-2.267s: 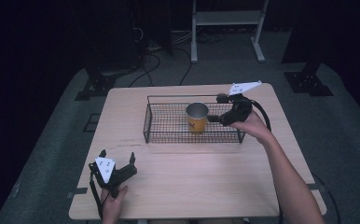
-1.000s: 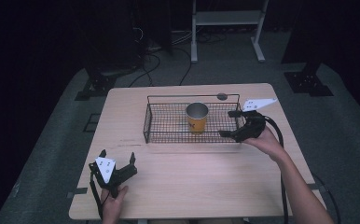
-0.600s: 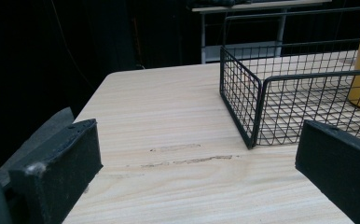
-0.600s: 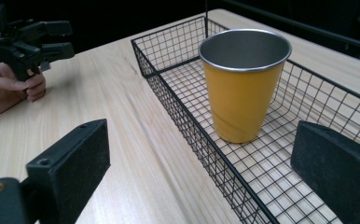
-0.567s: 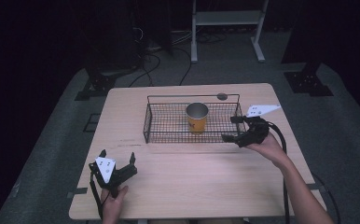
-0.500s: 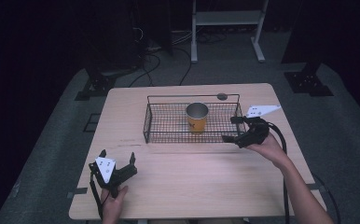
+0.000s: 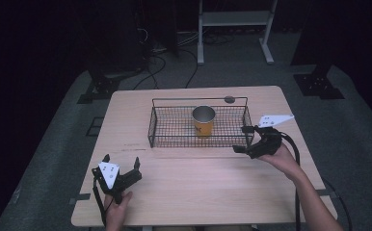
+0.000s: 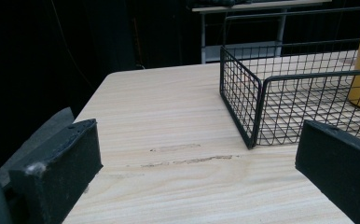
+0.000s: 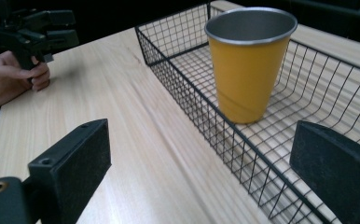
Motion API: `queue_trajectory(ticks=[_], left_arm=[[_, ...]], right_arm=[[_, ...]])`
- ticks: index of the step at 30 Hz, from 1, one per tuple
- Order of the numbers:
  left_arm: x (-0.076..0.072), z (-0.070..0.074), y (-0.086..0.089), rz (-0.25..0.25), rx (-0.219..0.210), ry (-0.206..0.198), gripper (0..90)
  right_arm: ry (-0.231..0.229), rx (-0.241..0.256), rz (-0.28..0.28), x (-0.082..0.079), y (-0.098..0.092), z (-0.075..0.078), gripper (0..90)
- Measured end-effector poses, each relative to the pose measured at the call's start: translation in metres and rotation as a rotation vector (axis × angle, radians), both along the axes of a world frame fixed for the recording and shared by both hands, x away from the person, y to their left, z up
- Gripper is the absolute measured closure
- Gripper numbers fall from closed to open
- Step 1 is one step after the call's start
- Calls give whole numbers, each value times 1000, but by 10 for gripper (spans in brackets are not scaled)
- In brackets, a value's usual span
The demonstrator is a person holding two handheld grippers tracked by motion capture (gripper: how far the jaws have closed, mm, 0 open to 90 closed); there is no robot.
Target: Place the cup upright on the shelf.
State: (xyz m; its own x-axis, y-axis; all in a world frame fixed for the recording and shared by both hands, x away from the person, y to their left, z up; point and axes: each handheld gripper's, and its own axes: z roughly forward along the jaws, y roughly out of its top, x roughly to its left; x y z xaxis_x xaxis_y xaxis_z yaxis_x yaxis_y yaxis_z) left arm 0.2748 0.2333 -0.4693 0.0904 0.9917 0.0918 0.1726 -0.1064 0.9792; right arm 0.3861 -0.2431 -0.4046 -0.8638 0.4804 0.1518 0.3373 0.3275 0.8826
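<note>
One yellow metal cup (image 7: pixel 204 121) stands upright, long axis vertical, inside the black wire basket (image 7: pixel 174 136) on the light wooden desk (image 7: pixel 198 178). From the right gripper (image 7: pixel 244 139), fingers spread and empty just outside the basket's corner, it lies toward ten o'clock. Left gripper (image 7: pixel 121 166), also spread and empty, rests well apart at seven o'clock, so the right is nearer.

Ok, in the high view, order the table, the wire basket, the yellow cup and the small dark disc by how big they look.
1. table
2. wire basket
3. yellow cup
4. small dark disc
The gaps in size are plain, so nearness to the camera leaves no doubt.
</note>
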Motion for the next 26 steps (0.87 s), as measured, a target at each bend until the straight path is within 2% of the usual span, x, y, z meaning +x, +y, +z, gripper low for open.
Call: queue_trajectory(ticks=[11, 19, 26], left_arm=[[0, 0, 0, 3, 1, -1, 0], [0, 0, -1, 4, 2, -1, 0], [1, 0, 0, 7, 1, -1, 0]], right_arm=[[-10, 9, -1, -15, -6, -9, 46], [6, 10, -6, -26, -10, -21, 46], [-9, 36, -28, -46, -18, -27, 46]])
